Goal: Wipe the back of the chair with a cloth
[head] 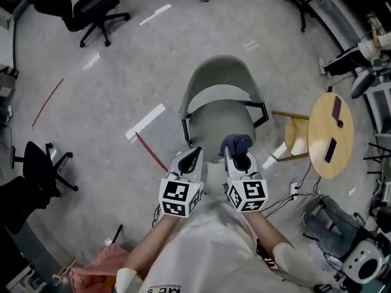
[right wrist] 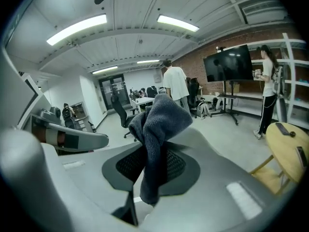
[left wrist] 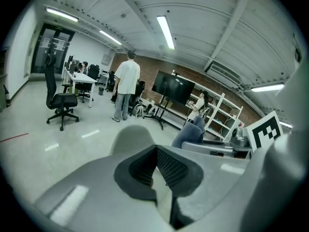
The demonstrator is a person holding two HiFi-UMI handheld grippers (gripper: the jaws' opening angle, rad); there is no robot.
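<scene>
Just before the grey chair (head: 223, 81), the right gripper (right wrist: 153, 167) clamps a dark cloth (right wrist: 160, 120); the left gripper's (left wrist: 157, 167) jaws meet, empty.

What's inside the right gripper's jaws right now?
A dark grey cloth, clamped between the right gripper's pads, bunched above them and hanging below. The strip inside the pinch itself is covered by the pads.

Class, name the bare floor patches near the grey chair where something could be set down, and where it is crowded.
Bare floor lies between the chair and the black office chair. Crowded right of it: round table, stool, cables.
</scene>
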